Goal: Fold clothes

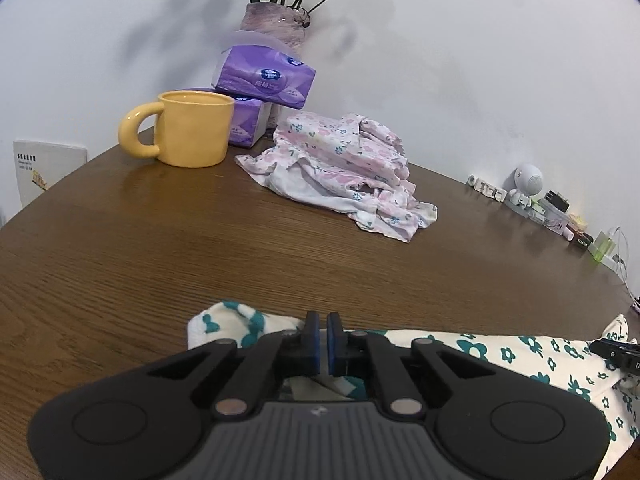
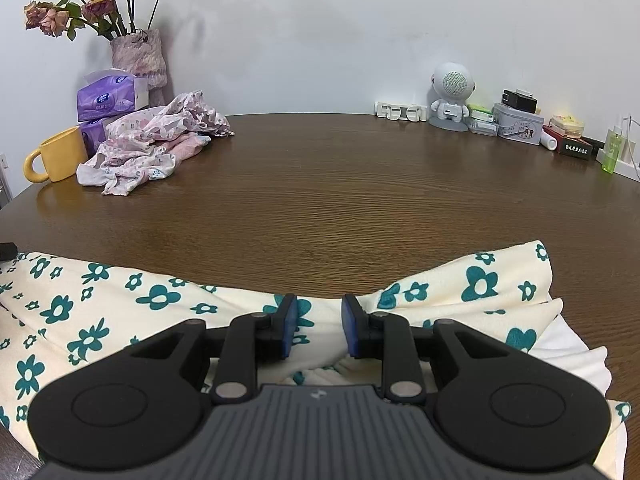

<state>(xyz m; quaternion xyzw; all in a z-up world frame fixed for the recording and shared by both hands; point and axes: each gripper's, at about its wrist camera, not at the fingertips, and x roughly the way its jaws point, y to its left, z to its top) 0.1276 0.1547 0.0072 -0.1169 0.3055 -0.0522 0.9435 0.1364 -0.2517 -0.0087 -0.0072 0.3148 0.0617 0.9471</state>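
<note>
Beneath both claws lies the flowered cloth (image 2: 100, 312).

- table (image 2: 340, 184): brown wood grain, smooth, a soft sheen toward 10 o'clock by the mug.
- cloth (image 2: 100, 312): cream fabric printed with teal flowers, matt, soft, creased.
- pink garment (image 1: 344, 168): thin floral cloth, crumpled, matt.
- mug (image 1: 192, 128): yellow glazed ceramic, smooth, slightly glossy.
- tissue packs (image 1: 264, 78): purple plastic film, shiny, at 12 o'clock from the mug.
- left gripper (image 1: 322, 322): matt black plastic, blue rubbery pads, round metal pins, ribbed grey body.
- right gripper (image 2: 319, 312): the same matt black plastic with blue pads.
- speaker (image 2: 450, 96): white plastic, at 2 o'clock.
- tin (image 2: 518, 126): printed metal.
</note>
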